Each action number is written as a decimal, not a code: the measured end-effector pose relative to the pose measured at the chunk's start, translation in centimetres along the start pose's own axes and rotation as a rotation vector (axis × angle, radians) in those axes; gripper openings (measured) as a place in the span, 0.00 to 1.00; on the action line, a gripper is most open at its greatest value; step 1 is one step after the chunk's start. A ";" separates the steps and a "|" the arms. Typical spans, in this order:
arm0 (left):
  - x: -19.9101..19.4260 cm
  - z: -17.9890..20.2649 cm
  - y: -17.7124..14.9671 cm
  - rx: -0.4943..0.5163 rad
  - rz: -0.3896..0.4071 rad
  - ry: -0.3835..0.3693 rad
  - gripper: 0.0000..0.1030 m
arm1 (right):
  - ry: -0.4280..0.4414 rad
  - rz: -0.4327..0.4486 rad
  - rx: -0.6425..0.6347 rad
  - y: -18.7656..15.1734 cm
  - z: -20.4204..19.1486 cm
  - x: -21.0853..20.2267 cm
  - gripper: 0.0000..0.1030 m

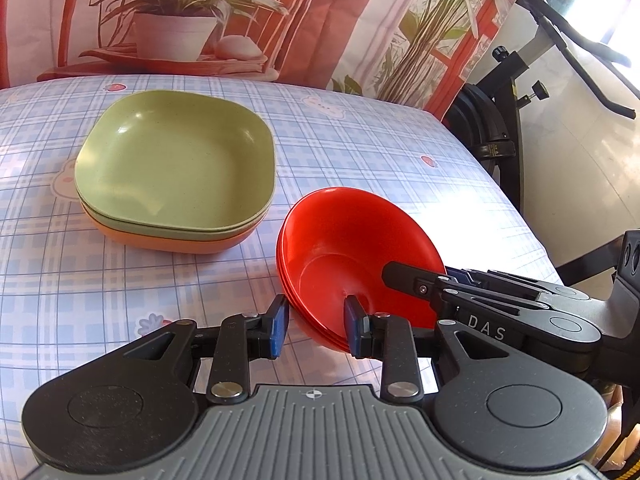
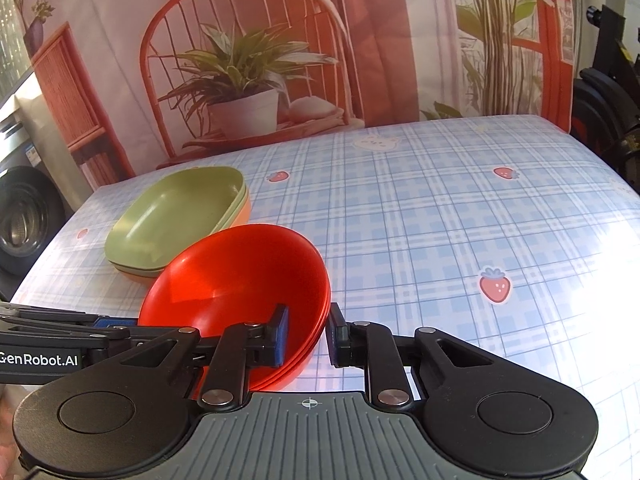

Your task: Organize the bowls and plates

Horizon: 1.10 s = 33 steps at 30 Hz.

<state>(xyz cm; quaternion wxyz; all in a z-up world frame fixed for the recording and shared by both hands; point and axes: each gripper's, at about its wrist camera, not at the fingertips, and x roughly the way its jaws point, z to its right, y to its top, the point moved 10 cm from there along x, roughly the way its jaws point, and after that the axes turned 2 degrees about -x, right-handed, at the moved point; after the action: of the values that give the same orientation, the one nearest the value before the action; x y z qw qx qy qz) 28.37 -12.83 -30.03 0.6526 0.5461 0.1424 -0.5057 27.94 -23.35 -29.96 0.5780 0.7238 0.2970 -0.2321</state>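
Nested red bowls [image 1: 352, 256] tilted above the checked tablecloth [image 1: 360, 140], beside the stacked green plates [image 1: 176, 160] — left gripper [image 1: 316, 322] and right gripper [image 2: 306, 334] each pinching an opposite rim, sharing the stack's weight

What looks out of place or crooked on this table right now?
The stack of red bowls is tipped, not flat, with the left gripper and right gripper straddling opposite sides of its rim. The stack of square plates sits level and neatly nested.
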 end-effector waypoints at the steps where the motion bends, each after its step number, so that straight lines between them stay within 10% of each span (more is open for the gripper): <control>1: 0.0 0.0 0.0 0.003 0.002 -0.001 0.30 | -0.004 0.002 -0.004 0.1 -0.1 -0.1 0.18; 33: -5.0 -5.8 7.4 -0.019 0.130 0.076 0.30 | 0.123 0.013 -0.078 9.4 -8.4 3.9 0.19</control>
<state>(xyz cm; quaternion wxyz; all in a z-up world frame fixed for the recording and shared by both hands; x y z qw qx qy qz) 34.31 -6.12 -24.20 0.6832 0.5669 0.1359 -0.4397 37.18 -16.03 -24.16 0.5879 0.7156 0.3358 -0.1717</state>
